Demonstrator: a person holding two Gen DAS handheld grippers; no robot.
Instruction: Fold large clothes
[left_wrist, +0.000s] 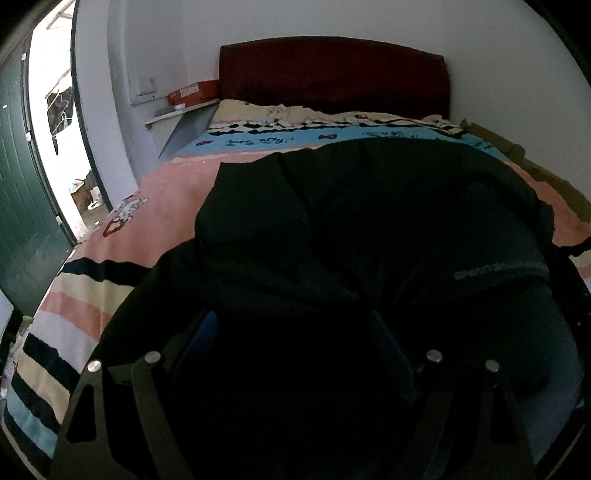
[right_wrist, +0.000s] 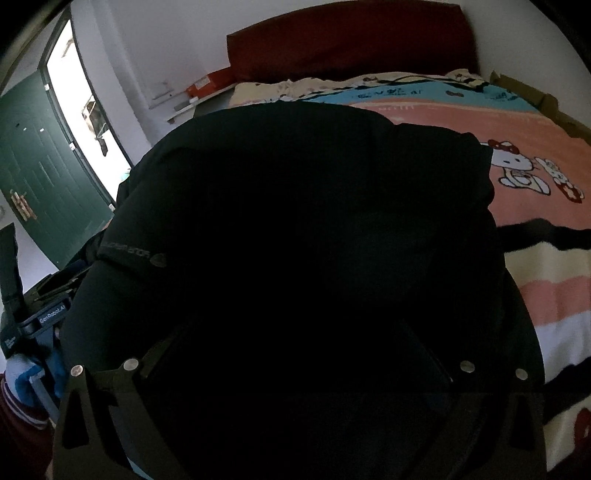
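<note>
A large black garment (left_wrist: 369, 206) lies spread on the bed and fills the middle of both views. A band with grey lettering (left_wrist: 498, 271) runs across it, seen too in the right wrist view (right_wrist: 125, 254). My left gripper (left_wrist: 291, 325) stands open, its blue-padded fingers (left_wrist: 205, 332) wide apart with black cloth lying between them. My right gripper (right_wrist: 295, 350) is open as well; the black garment (right_wrist: 303, 192) covers the gap, and the fingertips are lost in the dark. The left gripper's body (right_wrist: 51, 314) shows at the right view's lower left, held by a gloved hand (right_wrist: 22, 373).
The bed carries a pink, blue and striped cartoon blanket (left_wrist: 177, 192) and has a dark red headboard (left_wrist: 332, 74). A shelf with an orange box (left_wrist: 192, 92) stands to the left of the headboard. A green door (right_wrist: 48, 177) stands open at the left. Cardboard (right_wrist: 535, 96) lines the bed's right side.
</note>
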